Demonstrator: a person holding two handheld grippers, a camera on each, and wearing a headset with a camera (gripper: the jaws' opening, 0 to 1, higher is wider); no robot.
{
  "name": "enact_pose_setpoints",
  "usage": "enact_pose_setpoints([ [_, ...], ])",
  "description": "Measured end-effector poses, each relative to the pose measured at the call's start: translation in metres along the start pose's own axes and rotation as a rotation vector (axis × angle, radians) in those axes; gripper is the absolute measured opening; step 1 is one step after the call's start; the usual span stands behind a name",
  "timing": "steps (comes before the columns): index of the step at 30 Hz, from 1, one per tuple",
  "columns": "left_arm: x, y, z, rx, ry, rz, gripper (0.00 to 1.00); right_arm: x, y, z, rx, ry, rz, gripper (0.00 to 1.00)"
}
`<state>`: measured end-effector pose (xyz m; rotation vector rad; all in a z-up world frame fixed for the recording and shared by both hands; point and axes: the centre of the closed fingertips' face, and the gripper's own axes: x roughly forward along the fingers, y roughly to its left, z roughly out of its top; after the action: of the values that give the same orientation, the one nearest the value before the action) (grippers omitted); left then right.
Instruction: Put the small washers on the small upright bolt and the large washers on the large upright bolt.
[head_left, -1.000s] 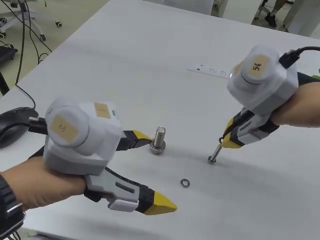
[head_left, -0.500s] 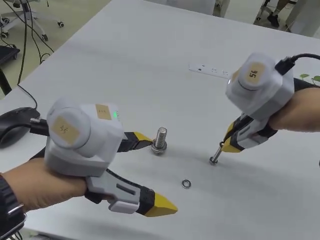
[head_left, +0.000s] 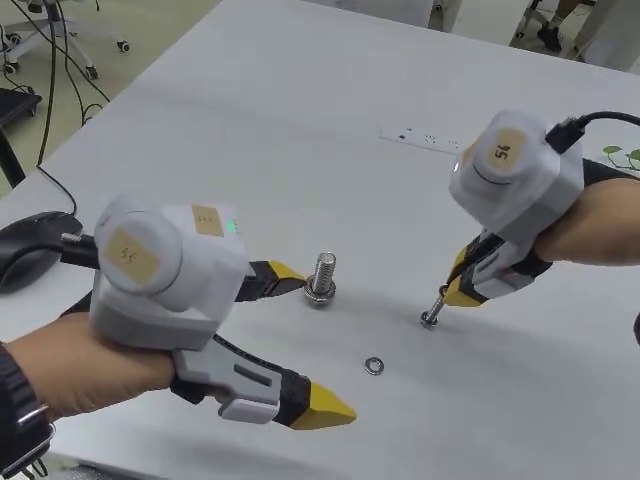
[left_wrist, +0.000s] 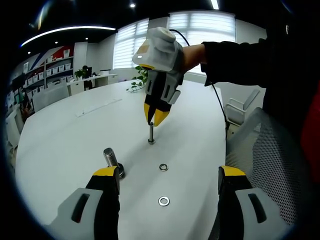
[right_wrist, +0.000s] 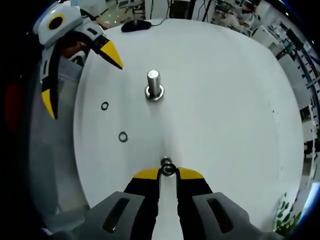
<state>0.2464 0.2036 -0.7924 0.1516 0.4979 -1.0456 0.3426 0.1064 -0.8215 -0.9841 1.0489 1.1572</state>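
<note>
Washer (right_wrist: 168, 169) above small bolt (left_wrist: 151, 132)
Right gripper (right_wrist: 168, 173) pinches it by the rim; likely light, slippery. Left gripper (left_wrist: 169, 172) wide, empty.

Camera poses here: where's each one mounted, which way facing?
Head view: on the headset, looking down at the table; left gripper, right gripper and the hands holding them show.
Left gripper view: on the left gripper, facing across the table at the right gripper above the small bolt; own open jaws show.
Right gripper view: on the right gripper, looking down; own jaws shut on a washer.
All three share the large bolt.
</note>
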Motion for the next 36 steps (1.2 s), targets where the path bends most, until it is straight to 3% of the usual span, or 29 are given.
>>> enact_pose_setpoints([
  [36, -0.001, -0.001, -0.003, -0.004, 0.007, 0.006, 0.80, 0.043, 0.005, -0.012, 0.050, 0.010, 0.030, 0.13],
])
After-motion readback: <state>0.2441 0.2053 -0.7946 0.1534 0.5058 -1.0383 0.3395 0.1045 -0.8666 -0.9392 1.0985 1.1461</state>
